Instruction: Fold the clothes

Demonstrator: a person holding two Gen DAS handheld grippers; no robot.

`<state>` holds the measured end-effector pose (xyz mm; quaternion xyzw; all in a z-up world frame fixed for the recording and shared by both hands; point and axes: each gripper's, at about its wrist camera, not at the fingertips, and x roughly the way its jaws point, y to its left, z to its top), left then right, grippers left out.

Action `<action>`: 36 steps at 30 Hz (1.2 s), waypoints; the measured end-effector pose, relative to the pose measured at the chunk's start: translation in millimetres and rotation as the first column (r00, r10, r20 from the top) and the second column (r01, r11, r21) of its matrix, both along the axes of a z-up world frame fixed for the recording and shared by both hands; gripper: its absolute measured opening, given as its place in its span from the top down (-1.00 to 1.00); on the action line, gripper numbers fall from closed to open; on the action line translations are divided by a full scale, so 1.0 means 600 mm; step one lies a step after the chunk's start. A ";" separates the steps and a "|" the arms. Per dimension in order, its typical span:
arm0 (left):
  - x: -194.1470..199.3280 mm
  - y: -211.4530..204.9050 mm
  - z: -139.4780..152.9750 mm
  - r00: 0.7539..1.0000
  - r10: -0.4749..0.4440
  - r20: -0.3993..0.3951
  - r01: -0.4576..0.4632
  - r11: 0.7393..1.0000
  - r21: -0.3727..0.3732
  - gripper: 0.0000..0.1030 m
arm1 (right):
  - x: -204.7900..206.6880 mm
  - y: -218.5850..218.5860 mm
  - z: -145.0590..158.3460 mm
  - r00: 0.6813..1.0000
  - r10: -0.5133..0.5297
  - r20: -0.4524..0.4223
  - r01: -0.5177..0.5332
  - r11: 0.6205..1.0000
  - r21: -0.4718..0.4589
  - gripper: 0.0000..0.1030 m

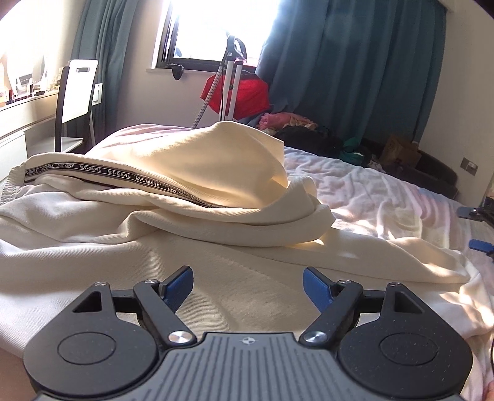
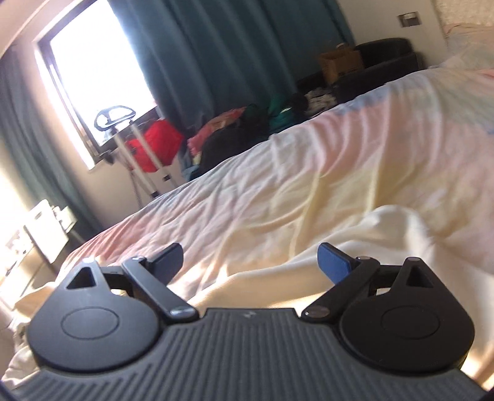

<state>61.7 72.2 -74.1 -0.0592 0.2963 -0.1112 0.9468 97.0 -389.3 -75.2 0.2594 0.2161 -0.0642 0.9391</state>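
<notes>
On the bed (image 1: 386, 191), toward its left edge, the cream garment (image 1: 173, 197) sits bunched up. Left gripper (image 1: 248, 285) and right gripper (image 2: 250, 262) both hang spread wide, holding nothing. I'd flatten it before pinching any corners.

Cream garment (image 1: 160, 234), black lettered stripe (image 1: 123, 177)

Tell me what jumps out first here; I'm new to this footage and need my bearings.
A rumpled cream garment with a black band printed NOT-SIMPLE lies heaped on the bed, straight ahead of the open left gripper. The right gripper, also open, hangs over the wrinkled bedsheet. Behind, a bright window between teal curtains lights a red bag.
</notes>
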 end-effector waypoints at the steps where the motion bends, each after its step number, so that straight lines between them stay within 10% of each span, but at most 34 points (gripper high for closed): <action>1: 0.002 0.005 -0.001 1.000 0.010 -0.010 -0.010 1.000 -0.017 -0.56 | 0.018 0.022 -0.001 0.999 0.038 -0.015 -0.038 0.999 0.001 -0.85; 13: 0.051 0.041 -0.053 0.991 0.104 -0.079 -0.109 0.992 -0.064 -0.56 | 0.285 0.210 -0.086 0.972 0.196 -0.129 -0.169 0.966 0.198 -0.83; 18: 0.073 0.055 -0.074 0.994 0.087 -0.072 -0.095 0.989 -0.117 -0.56 | 0.375 0.259 -0.115 0.958 0.236 -0.162 -0.191 0.949 0.253 -0.49; 21: 0.085 0.061 -0.083 0.996 0.069 -0.065 -0.078 0.986 -0.146 -0.56 | 0.405 0.284 -0.120 0.952 0.256 -0.170 -0.217 0.952 0.215 -0.38; 26: 0.088 0.065 -0.091 0.997 0.050 -0.064 -0.061 0.983 -0.176 -0.57 | 0.420 0.318 -0.089 0.935 0.296 -0.193 -0.290 0.955 0.061 0.71; 36: 0.071 0.063 -0.087 0.996 0.050 -0.078 -0.063 0.982 -0.180 -0.57 | 0.383 0.211 0.067 0.996 0.009 -0.090 -0.034 0.959 -0.281 0.78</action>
